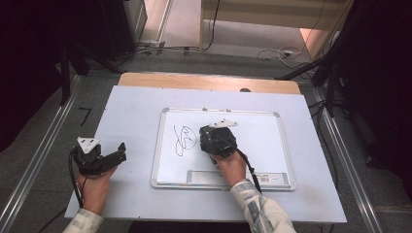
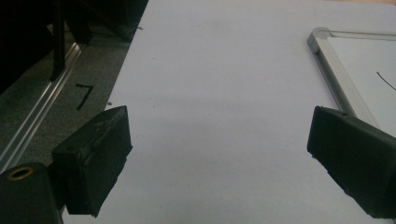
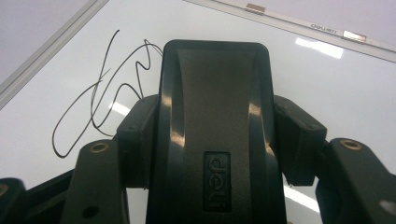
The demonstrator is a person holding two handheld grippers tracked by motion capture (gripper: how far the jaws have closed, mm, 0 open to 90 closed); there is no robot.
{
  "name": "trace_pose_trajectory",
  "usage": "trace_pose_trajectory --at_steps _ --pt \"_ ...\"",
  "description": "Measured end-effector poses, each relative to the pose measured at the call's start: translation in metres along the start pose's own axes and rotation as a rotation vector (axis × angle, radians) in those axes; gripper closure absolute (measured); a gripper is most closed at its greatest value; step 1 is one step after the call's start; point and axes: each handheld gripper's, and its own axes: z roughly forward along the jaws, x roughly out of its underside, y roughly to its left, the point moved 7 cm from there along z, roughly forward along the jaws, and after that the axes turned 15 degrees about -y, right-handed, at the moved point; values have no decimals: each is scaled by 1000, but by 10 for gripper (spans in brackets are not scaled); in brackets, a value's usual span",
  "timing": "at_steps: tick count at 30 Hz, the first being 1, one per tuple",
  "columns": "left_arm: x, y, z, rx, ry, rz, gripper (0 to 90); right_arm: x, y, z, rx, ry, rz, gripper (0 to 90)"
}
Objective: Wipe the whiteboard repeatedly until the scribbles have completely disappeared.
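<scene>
A whiteboard (image 1: 272, 145) with a silver frame lies on the pale sheet, and a black scribble (image 1: 182, 139) marks its left part. My right gripper (image 1: 210, 141) is over the board just right of the scribble, shut on a black whiteboard eraser (image 3: 215, 126) that its jaws clamp from both sides. The scribble (image 3: 100, 98) runs left of the eraser in the right gripper view. My left gripper (image 1: 121, 151) rests on the sheet left of the board, open with nothing between its jaws; its wide gap (image 2: 219, 140) shows bare sheet.
A pale sheet (image 1: 131, 111) covers the wooden table (image 1: 194, 80). The board's frame corner (image 2: 320, 39) lies ahead and right of the left gripper. Metal rails (image 1: 43, 155) run along both sides on the floor, with cables (image 1: 277, 53) beyond the table.
</scene>
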Motion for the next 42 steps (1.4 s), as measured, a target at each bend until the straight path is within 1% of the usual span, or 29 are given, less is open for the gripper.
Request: trace_pose_trajectory --at_steps 10,16,22,31,33,35,36,37,39,42 --pt "0 0 0 2 0 -1 67 -2 11 9 -14 4 -6 377" --pt "0 0 0 3 2 2 67 -1 14 14 -17 9 -11 377" --pt "0 0 0 4 3 2 67 -1 13 21 0 8 -10 377" --pt "1 0 0 7 5 2 67 1 10 36 27 35 -10 377" --pt "1 0 0 8 5 0 68 1 10 40 37 34 -16 377" --pt "1 -1 0 7 5 1 67 2 10 44 43 45 -13 377" --pt "1 0 0 7 5 0 67 5 9 49 47 63 -18 378" --pt "0 0 0 7 4 -1 67 4 9 49 51 61 -11 378" --pt "1 0 0 8 4 0 67 4 9 50 51 63 -17 378" --pt "1 0 1 10 7 0 67 3 9 53 58 67 -12 379"
